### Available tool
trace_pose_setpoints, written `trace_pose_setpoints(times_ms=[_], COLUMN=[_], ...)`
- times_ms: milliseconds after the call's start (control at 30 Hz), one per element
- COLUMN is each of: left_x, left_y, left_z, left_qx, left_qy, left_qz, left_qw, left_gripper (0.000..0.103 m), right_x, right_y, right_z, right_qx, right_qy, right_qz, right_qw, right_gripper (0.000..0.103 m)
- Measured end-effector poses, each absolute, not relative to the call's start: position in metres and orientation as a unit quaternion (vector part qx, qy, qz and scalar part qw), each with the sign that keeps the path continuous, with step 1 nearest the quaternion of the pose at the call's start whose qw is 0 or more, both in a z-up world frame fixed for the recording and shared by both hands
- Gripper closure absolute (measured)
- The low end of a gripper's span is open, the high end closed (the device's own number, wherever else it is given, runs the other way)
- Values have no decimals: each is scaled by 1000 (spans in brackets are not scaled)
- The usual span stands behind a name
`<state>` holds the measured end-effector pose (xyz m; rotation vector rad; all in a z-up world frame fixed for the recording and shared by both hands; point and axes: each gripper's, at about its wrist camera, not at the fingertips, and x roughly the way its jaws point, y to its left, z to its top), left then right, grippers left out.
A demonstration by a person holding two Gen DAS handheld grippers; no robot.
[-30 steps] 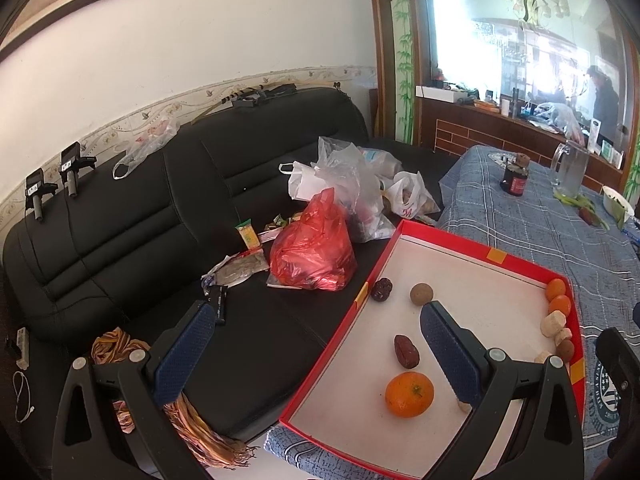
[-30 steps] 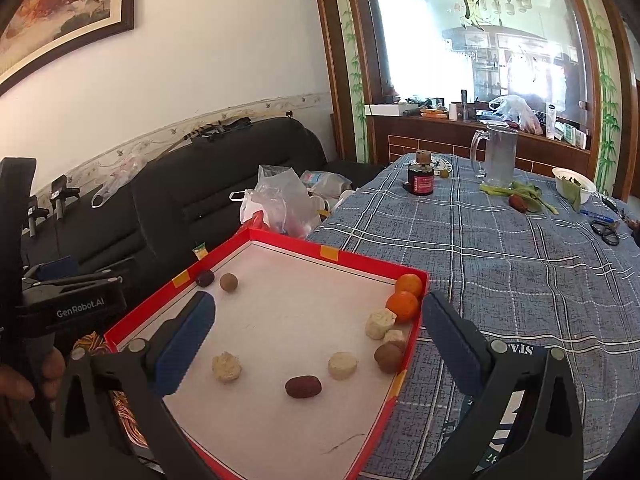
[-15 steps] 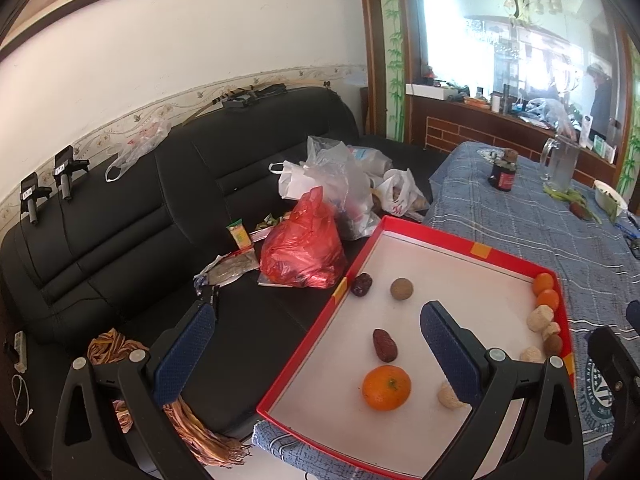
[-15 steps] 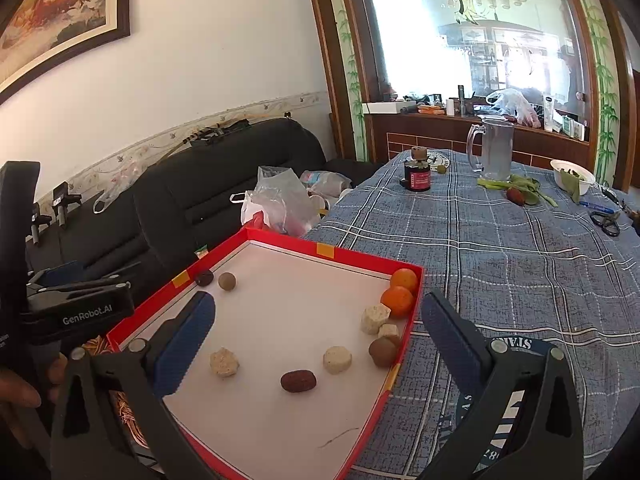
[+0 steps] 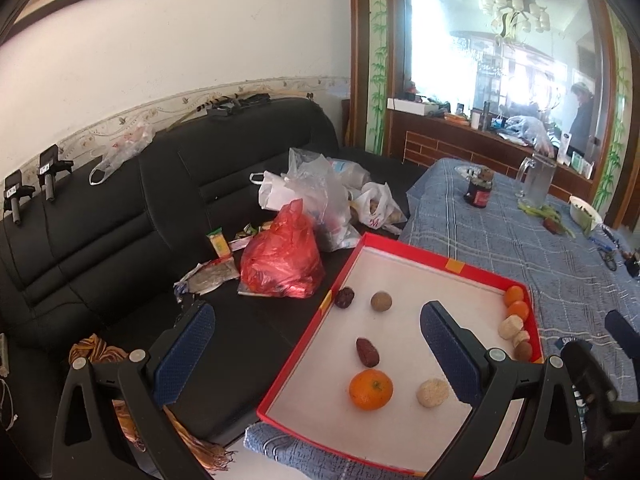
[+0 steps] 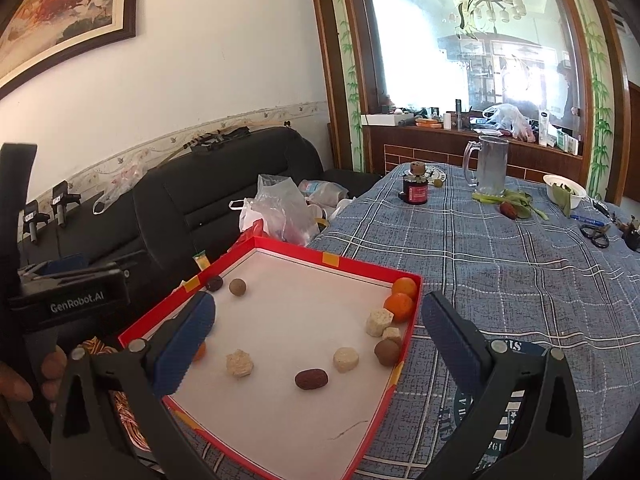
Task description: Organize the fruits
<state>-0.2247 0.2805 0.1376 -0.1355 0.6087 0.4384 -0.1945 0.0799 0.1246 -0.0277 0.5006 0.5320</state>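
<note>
Right now the fruits lie loose in the red tray [image 5: 320, 326], which sits at the corner of the table [image 6: 520, 272] with its blue plaid cloth, next to the black sofa [image 5: 120, 220]. Nearest my side of the tray is the big orange [image 5: 370, 389], with a pale round cake [image 5: 433, 392] just beside it and a dark red date [image 5: 367, 352] just behind it. At the tray's far corner toward the sofa, another date [image 5: 344, 297] and a brown round fruit [image 5: 381, 302] lie close together. Along the tray's wall away from the sofa, two small oranges [image 6: 401, 300], pale chunks [image 6: 379, 322] and a brown fruit [image 6: 387, 352] are bunched together; one more date [image 6: 311, 379] and a pale disc [image 6: 345, 359] lie a little inward of them.

My left tool [image 5: 316, 350] hovers over the tray's sofa-side edge, jaws spread wide, nothing between them. My right tool [image 6: 320, 344] hangs over the tray too, equally wide apart and empty.

Beyond the tray, a red plastic bag [image 5: 280, 260] and white bags [image 5: 320, 196] rest on the sofa. Farther along the table from the tray stand a dark jar [image 6: 415, 190] and a glass mug [image 6: 490, 164].
</note>
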Motion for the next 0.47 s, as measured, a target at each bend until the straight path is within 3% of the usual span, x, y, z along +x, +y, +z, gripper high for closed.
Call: trace_pose_setpoints(times_ms=[467], left_x=[-212], left_y=[284], left_z=[129], left_qx=[-57], left_qy=[306], left_qz=[225], left_qw=[923], left_gripper=[0], right_x=[-165], right_y=[87], right_z=[112], right_qx=[16], right_qy=[265], right_qz=[260], right_qw=[928], right_gripper=[0])
